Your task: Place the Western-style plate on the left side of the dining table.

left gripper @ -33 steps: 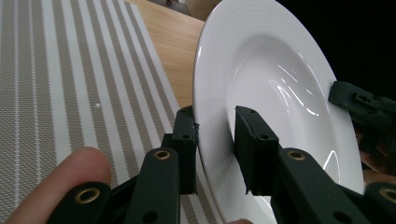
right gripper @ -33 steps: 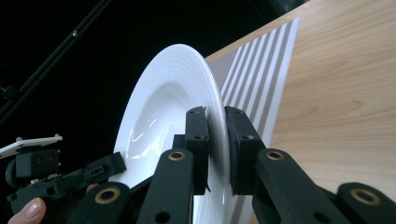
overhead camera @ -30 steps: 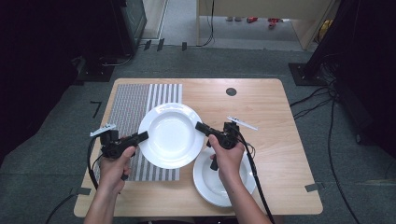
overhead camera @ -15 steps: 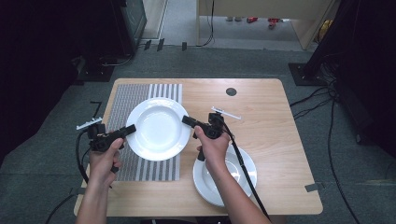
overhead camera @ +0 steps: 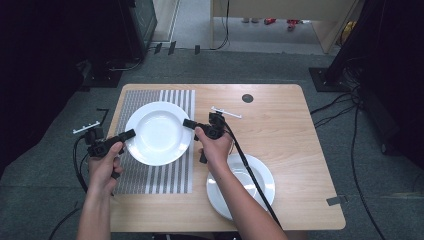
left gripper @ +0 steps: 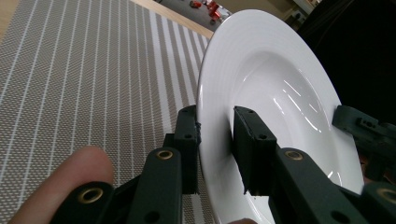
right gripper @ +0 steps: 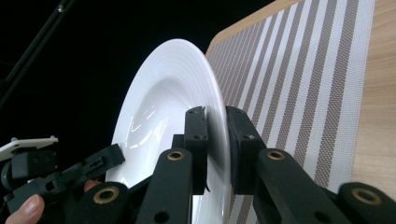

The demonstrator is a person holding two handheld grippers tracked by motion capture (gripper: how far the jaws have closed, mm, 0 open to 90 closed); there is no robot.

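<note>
Surface: light wooden top, standing on grey carpet.
Striped placemat: grey and white stripes, lying flat on the left part of the surface.
Second white plate: resting on the bare wood near the front edge, to the right of the placemat and apart from it.
Dark round disc: set in the wood near the far edge.
Carpet floor: grey, with black cables trailing at the right.

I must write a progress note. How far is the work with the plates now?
Done: a second plate already lies on the bare table. In hand: the left gripper and right gripper clamp opposite rims of the white plate above the striped mat. Left: probably setting it down and letting go.
</note>
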